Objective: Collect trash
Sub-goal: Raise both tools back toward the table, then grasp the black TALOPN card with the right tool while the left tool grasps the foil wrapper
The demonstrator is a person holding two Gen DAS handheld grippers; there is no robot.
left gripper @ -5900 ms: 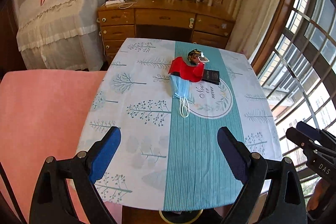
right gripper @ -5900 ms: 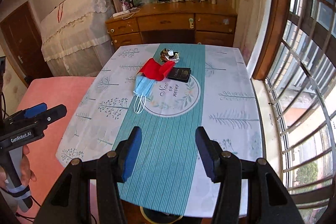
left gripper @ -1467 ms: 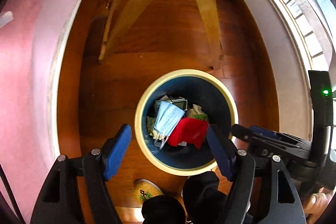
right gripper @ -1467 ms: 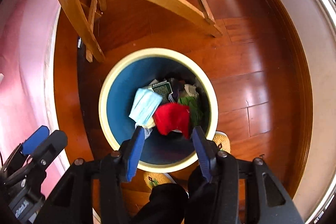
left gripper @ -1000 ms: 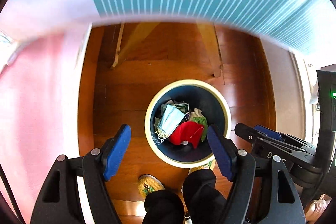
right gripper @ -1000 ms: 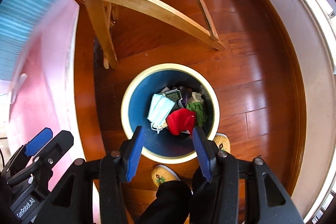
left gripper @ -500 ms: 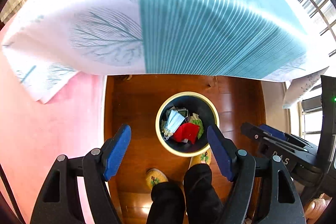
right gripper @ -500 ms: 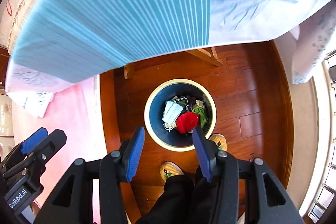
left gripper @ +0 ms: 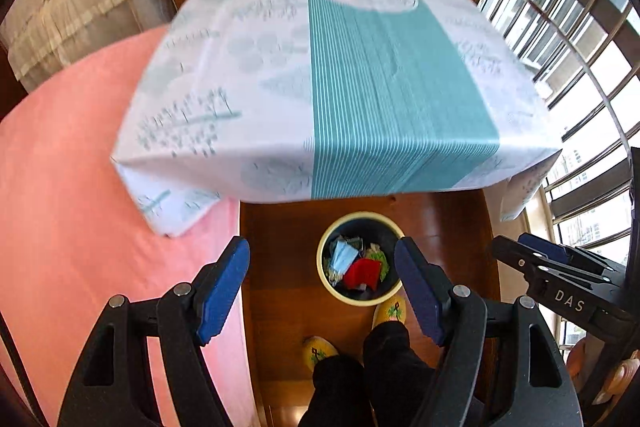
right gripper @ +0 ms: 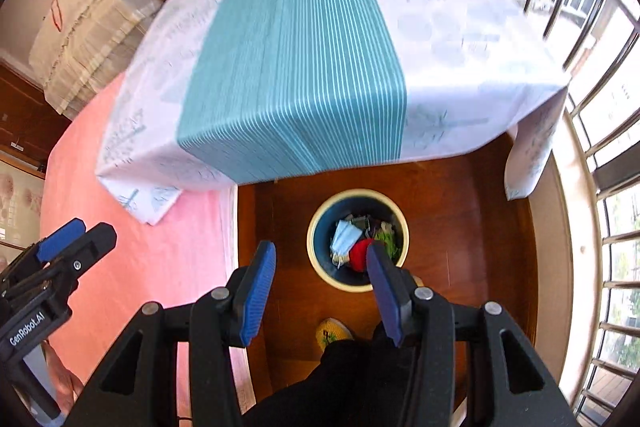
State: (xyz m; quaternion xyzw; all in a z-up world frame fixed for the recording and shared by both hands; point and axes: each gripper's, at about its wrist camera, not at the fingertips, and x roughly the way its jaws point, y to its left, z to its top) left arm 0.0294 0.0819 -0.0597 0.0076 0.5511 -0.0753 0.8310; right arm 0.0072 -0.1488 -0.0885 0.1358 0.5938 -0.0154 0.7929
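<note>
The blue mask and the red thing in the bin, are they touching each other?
Touching. In the left wrist view the blue mask lies right against the red thing inside the bin, with no gap between them.

Teal-striped tablecloth (left gripper: 392, 75), red trash (left gripper: 362, 273)

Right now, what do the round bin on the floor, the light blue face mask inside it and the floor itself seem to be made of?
Round cream-rimmed bin with dark blue inside: probably plastic or enamelled metal; smooth rim, even colour, too small to settle. Light blue face mask: soft non-woven fabric, matte, crumpled, with white ear loops. Reddish-brown floor: glossy varnished wood; plank seams and reflections show.
</note>
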